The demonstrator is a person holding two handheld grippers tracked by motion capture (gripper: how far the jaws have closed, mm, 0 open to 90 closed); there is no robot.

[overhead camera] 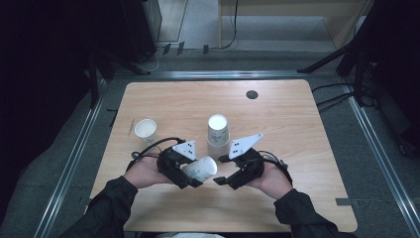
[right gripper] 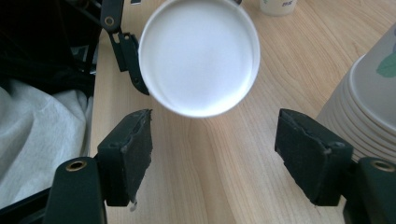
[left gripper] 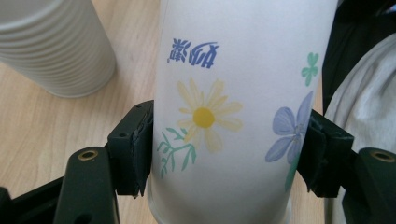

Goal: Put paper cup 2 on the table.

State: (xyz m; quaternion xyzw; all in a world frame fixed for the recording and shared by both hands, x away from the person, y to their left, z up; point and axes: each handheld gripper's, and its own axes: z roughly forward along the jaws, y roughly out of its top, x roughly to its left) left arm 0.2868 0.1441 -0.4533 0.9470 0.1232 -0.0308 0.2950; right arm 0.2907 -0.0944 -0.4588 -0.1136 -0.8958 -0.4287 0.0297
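Note:
A flower-printed paper cup [overhead camera: 204,166] [left gripper: 224,93] lies on its side just above the table's front, and my left gripper [overhead camera: 190,173] [left gripper: 224,154] is shut on it, one pad pressing each side. Its round white end [right gripper: 200,56] faces my right gripper [overhead camera: 220,170] [right gripper: 212,154], which stands open a short way off with only bare wood between its pads. An upside-down stack of paper cups [overhead camera: 218,130] [left gripper: 56,46] [right gripper: 369,112] stands just behind both grippers. A single upright cup [overhead camera: 145,129] [right gripper: 278,5] sits to the left.
The wooden table [overhead camera: 277,198] has a dark round grommet [overhead camera: 252,94] near its far edge. The person's dark sleeves come in over the front edge. Metal rails and dark equipment surround the table.

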